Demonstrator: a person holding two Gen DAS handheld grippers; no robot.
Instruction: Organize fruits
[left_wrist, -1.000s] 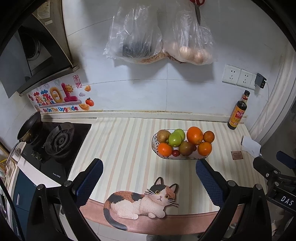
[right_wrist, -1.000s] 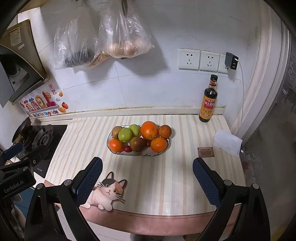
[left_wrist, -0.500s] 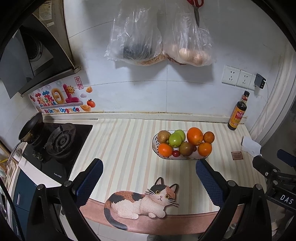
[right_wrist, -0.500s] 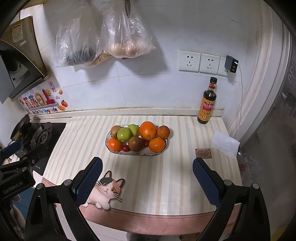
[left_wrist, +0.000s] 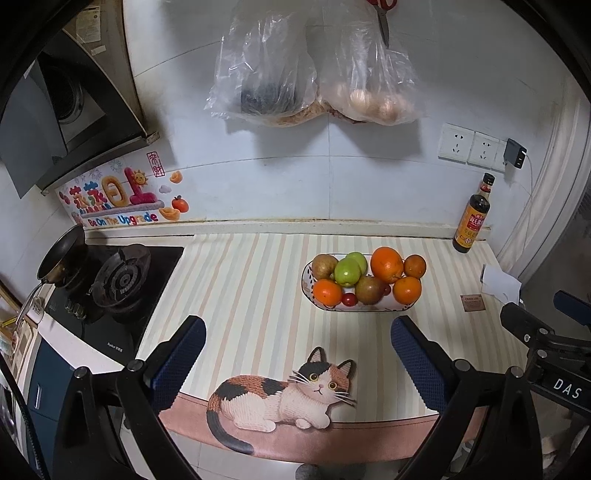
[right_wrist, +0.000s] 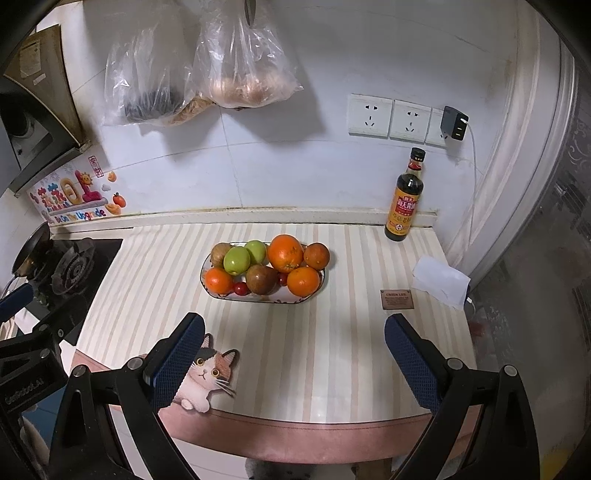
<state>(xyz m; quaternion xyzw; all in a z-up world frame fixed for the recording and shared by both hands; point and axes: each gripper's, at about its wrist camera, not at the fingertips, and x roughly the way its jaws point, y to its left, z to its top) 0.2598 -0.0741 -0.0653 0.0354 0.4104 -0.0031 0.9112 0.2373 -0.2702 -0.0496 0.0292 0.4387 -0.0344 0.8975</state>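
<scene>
Your left claw (left_wrist: 297, 354) is spread wide, nothing between its blue pads (left_wrist: 181, 354). Your right claw (right_wrist: 293, 354) is likewise wide and empty. Both hang over the near edge of the striped counter (right_wrist: 332, 347), clear of the fruit.

The bowl (left_wrist: 308, 286) sits ahead of the left claw and a little toward its right finger; from the right claw it lies ahead and slightly toward the left finger (right_wrist: 177, 354). All fruit is in the bowl. Contents as you see them from the left claw: big orange (left_wrist: 386, 264) at the back, a smaller orange (left_wrist: 414, 266) to its right, another orange (left_wrist: 406, 290) at front right, a fourth orange (left_wrist: 327, 291) at front left. Two green apples (left_wrist: 347, 271) sit side by side at back centre, touching the big orange. A brown fruit (left_wrist: 324, 266) is at back left, a second brown fruit (left_wrist: 369, 290) at front centre. A cherry tomato (left_wrist: 348, 299) lies between the front-left orange and that brown fruit; a second red one beside the front-right orange is mostly hidden.

Just ahead of the left claw, between its fingers, is the cat print (left_wrist: 280, 398) on the mat edge. The right claw's left finger overlaps that cat (right_wrist: 207, 376).

Far right of the bowl: sauce bottle (right_wrist: 405, 197) upright against the wall, a white paper (right_wrist: 441, 282) and a small brown label (right_wrist: 397, 299) on the counter. Stove (left_wrist: 122, 280) is off to the left.
</scene>
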